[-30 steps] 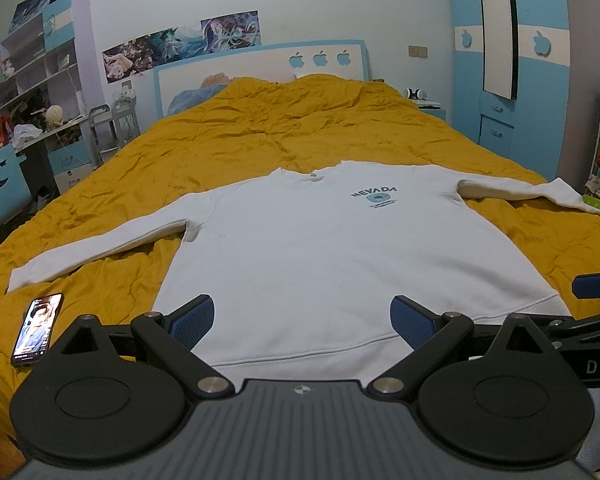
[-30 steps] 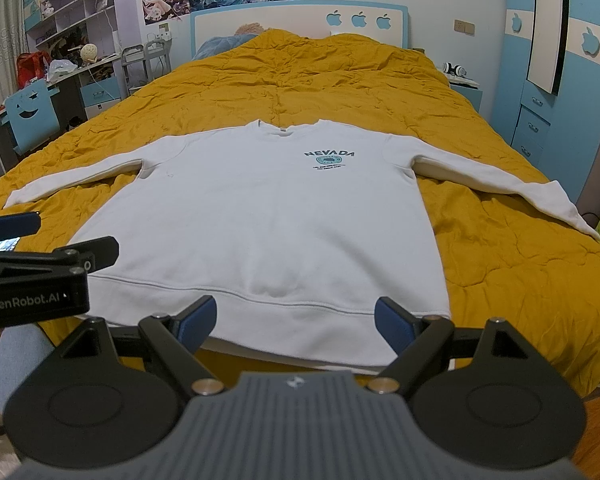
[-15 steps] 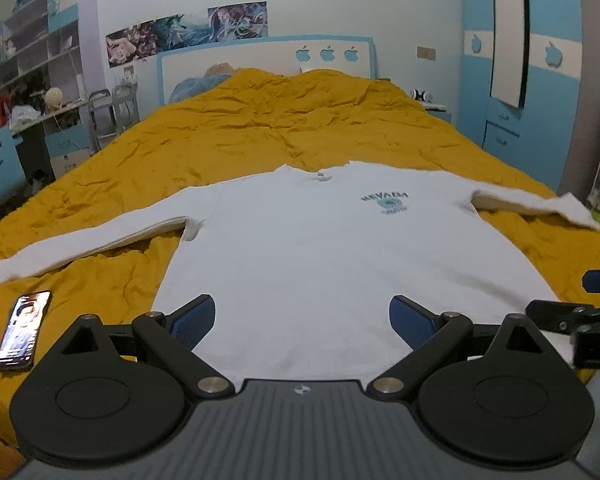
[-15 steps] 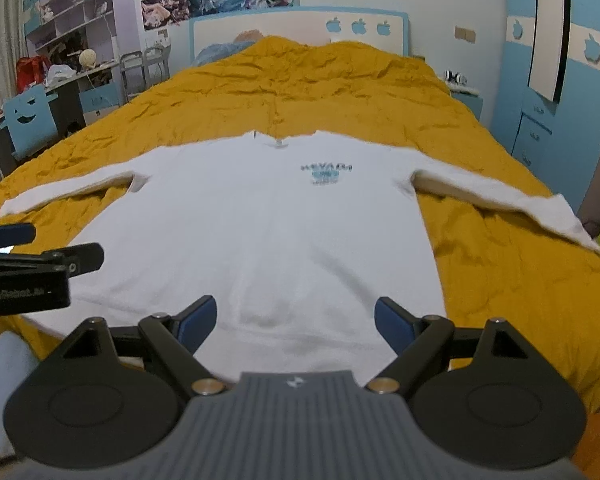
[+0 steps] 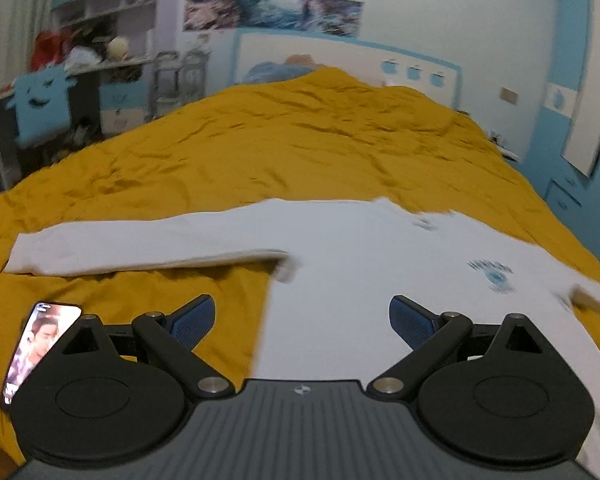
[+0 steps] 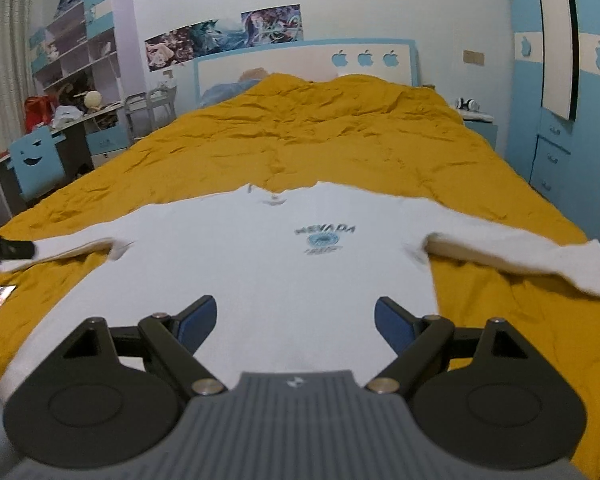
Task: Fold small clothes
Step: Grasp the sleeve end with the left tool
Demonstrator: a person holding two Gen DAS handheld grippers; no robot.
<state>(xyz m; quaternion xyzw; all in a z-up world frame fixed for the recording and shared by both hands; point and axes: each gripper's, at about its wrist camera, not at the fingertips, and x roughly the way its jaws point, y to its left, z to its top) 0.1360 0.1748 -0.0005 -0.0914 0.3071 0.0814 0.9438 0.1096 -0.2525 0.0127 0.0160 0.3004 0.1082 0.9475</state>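
Observation:
A white long-sleeved sweatshirt (image 6: 284, 264) with a blue NEVADA print (image 6: 326, 234) lies flat, front up, on the mustard bedspread (image 6: 340, 140), both sleeves spread sideways. My right gripper (image 6: 296, 318) hovers open over the shirt's lower body, nothing between its blue pads. In the left wrist view the sweatshirt (image 5: 372, 264) fills the right half, its left sleeve (image 5: 132, 246) stretching leftward. My left gripper (image 5: 302, 318) is open above the shirt's left side edge, below the armpit. The tip of the left gripper (image 6: 8, 248) shows at the left edge of the right wrist view.
A phone (image 5: 40, 344) with a lit screen lies on the bedspread left of the shirt, near the bed's front corner. A desk with a blue chair (image 6: 36, 164) stands left of the bed, blue wardrobes (image 6: 560, 128) right, the headboard (image 6: 304, 60) at the far end.
The left gripper has swung left and forward, now facing the left sleeve and armpit. The right gripper moved forward over the shirt's body. Both stayed open.

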